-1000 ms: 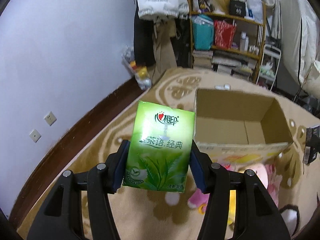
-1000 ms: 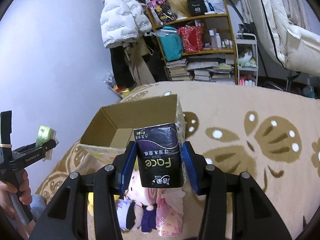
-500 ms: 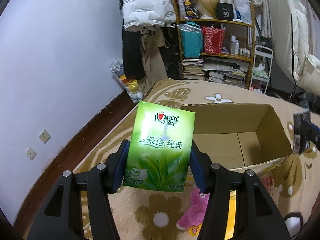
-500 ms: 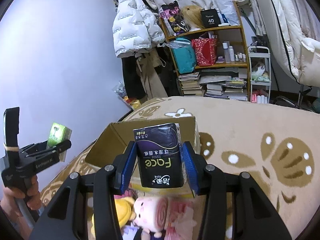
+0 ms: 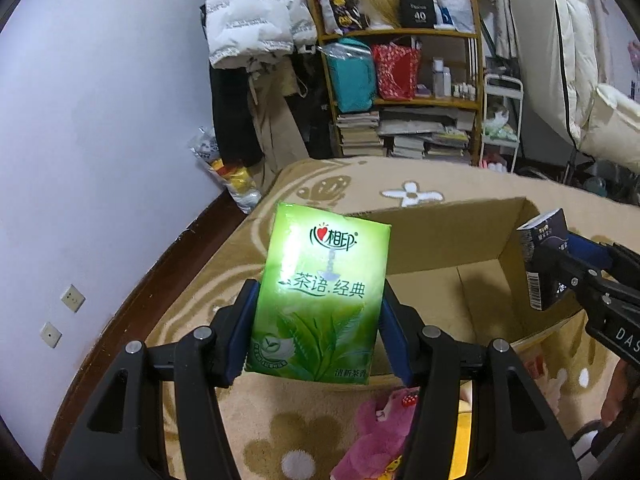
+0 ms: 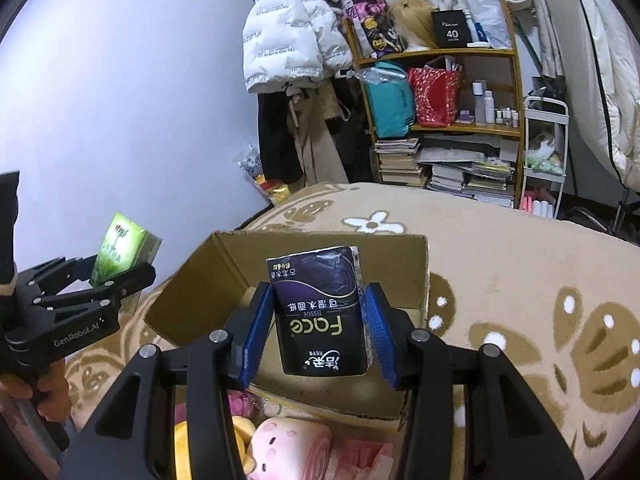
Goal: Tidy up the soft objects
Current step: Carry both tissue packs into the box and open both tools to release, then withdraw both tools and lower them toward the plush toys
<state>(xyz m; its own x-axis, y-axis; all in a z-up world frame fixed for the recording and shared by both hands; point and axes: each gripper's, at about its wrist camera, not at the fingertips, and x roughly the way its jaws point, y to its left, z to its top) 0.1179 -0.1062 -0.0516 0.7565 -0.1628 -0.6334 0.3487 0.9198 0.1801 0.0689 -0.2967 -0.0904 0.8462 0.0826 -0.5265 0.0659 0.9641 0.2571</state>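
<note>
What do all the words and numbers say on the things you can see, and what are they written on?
"心相印" and "茶语.经典": green tissue pack in the left gripper.
"Face" and "TISSUE", upside down: black tissue pack in the right gripper.
"GenRobot.AI": left gripper's body, right wrist view.
"40": black box on the shelf.
Barcode digits and book spines: too small to read.

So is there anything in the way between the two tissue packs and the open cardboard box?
Nothing visible blocks either one. The left gripper holds the green tissue pack and the right gripper holds the black tissue pack, both near the cardboard box, whose top is open and whose visible floor looks bare.
</note>
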